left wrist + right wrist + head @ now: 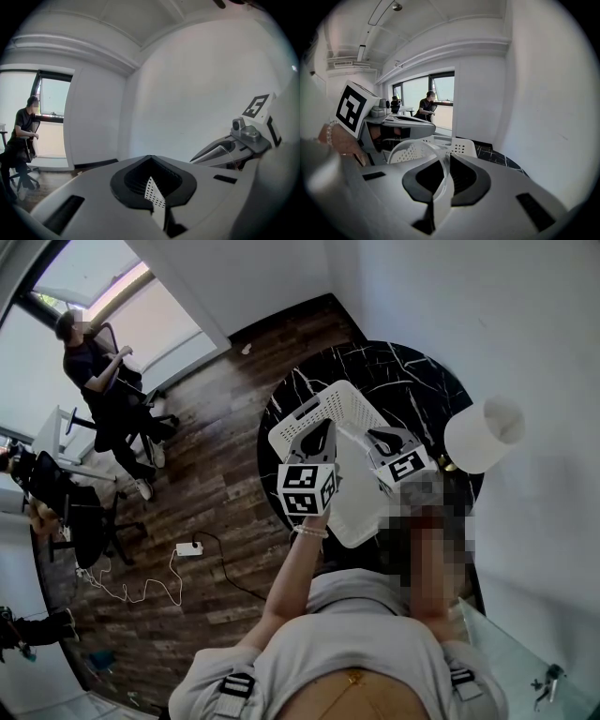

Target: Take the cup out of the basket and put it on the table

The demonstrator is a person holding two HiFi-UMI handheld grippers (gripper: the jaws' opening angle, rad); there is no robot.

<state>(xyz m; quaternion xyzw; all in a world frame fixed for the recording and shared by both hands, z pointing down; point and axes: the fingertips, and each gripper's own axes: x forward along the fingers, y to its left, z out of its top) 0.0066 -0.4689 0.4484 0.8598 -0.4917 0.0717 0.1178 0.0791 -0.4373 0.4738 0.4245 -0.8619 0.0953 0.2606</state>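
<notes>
My right gripper (373,437) had the clear cup (414,144) by its rim, jaws closed on the thin wall, over the white perforated basket (354,407) on the black marbled table (412,371). Just beside it, my left gripper (324,431) was clamped on the basket's perforated edge. No view showed whether the cup's base had cleared the basket.

I judged the step in hand to be the lift-out. Done well, the left hold would pin the basket down while the cup rose straight up until its base passed the wall. It would then travel sideways to bare marble, go down upright, and only then be let go. The pinch took one wall only, so the cup could swing or flex, which called for a slow, level wrist. A harder squeeze might buckle the plastic.

The cup looked transparent and thin-walled, its round open rim curving off to the left of the jaws in the right gripper view. The basket's holes showed through it. From the head view I could barely make it out.
</notes>
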